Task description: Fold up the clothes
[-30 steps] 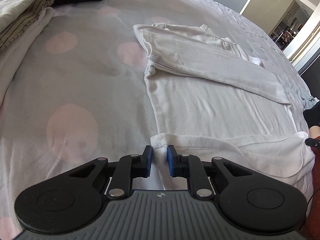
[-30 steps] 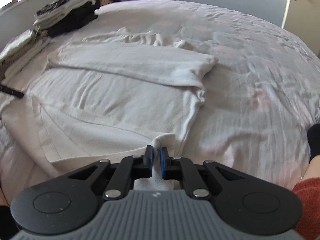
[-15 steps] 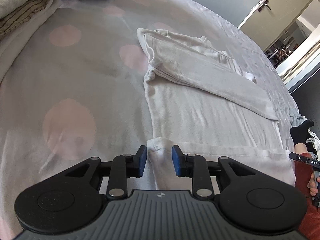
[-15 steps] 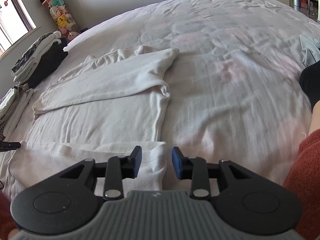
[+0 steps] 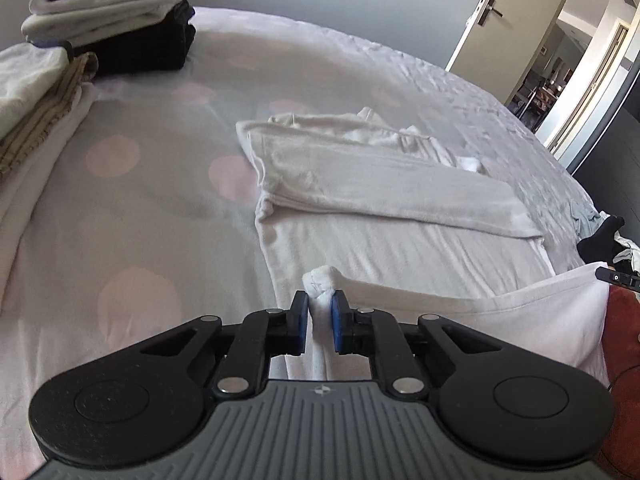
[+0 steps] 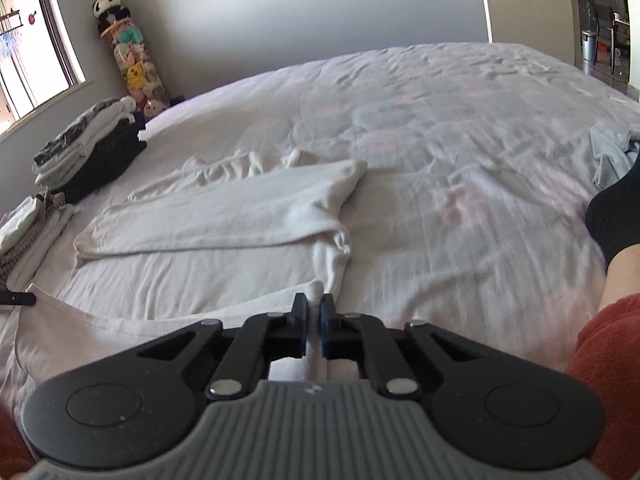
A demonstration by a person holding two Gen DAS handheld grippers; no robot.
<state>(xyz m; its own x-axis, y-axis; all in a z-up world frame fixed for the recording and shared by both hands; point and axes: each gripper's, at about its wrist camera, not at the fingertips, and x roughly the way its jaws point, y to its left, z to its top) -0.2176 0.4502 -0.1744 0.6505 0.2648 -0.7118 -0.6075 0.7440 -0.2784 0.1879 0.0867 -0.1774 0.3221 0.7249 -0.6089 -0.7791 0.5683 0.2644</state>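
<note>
Open bed (image 5: 132,216) sheet lies bare to the left of the white garment (image 5: 380,208), giving clear passage there. A stack of folded clothes (image 5: 116,20) and a second folded pile (image 5: 36,96) block the far left edge. On the right, bare sheet runs to a black-socked foot (image 6: 616,208) and a grey cloth (image 6: 608,152), which close off that side.

A wide bed (image 6: 460,128) under a pale sheet with faint pink dots carries a white garment (image 5: 384,216) spread flat at centre, one sleeve folded across it. At ten o'clock in the left wrist view, a stack of folded clothes (image 5: 116,20) sits beside a striped folded pile (image 5: 44,108). A crumpled grey cloth (image 6: 610,150) lies at three o'clock in the right wrist view.
</note>
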